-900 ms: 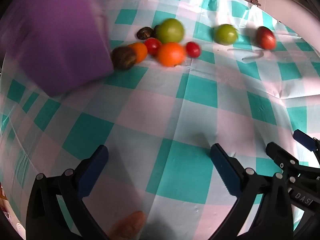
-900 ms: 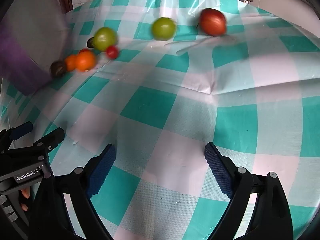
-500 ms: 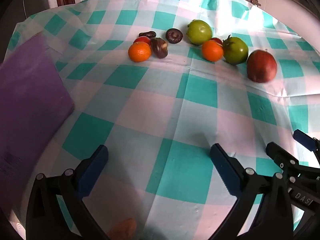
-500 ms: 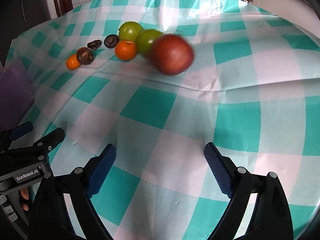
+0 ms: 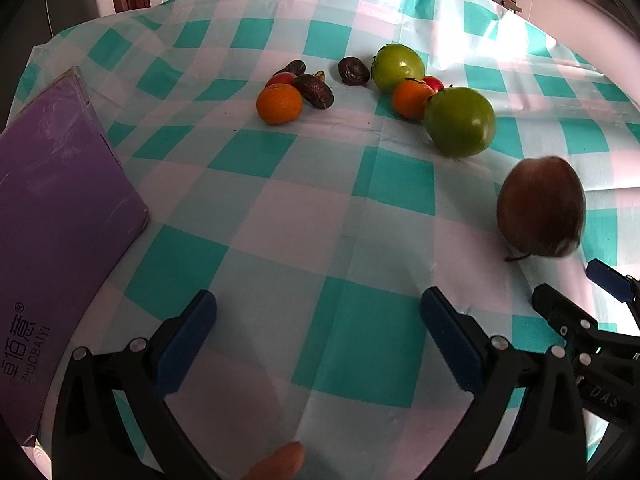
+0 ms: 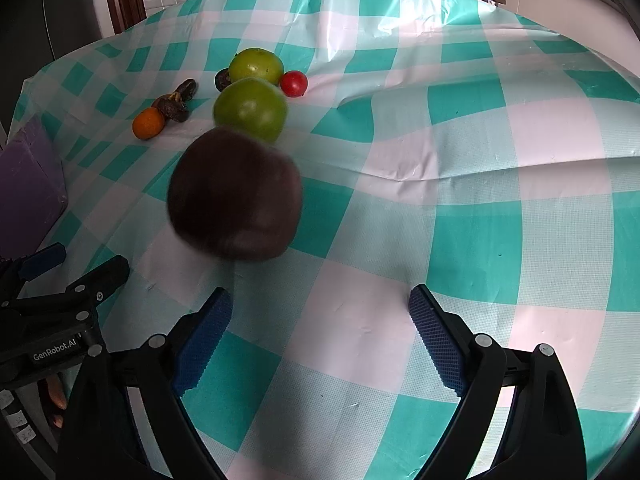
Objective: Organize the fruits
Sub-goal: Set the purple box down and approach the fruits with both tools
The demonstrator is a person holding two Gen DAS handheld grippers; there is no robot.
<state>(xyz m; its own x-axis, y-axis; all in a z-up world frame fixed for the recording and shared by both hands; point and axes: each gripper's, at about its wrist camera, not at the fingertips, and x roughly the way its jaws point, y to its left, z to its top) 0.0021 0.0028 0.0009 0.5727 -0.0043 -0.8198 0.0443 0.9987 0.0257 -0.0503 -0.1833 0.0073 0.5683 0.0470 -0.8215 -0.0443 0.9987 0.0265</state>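
At the far left a purple box with printed lettering lies at the edge of the teal-and-white checked tablecloth. Next to the right, further back, sits a first cluster: a small orange with a dark wrinkled fruit touching it, a red tomato tucked behind, and another dark fruit just past that. A third dark wrinkled fruit lies apart between this group and the next. Then comes a green fruit at the back, a second orange and a small red tomato pressed close together, and a larger green fruit in front of them. Nearest and furthest right lies a dark reddish apple, blurred, resting on the cloth with its stem toward the front.

The left gripper hangs over bare cloth, its blue pads spread wide with nothing between them. The right gripper is likewise spread and empty, the apple just beyond its left pad.
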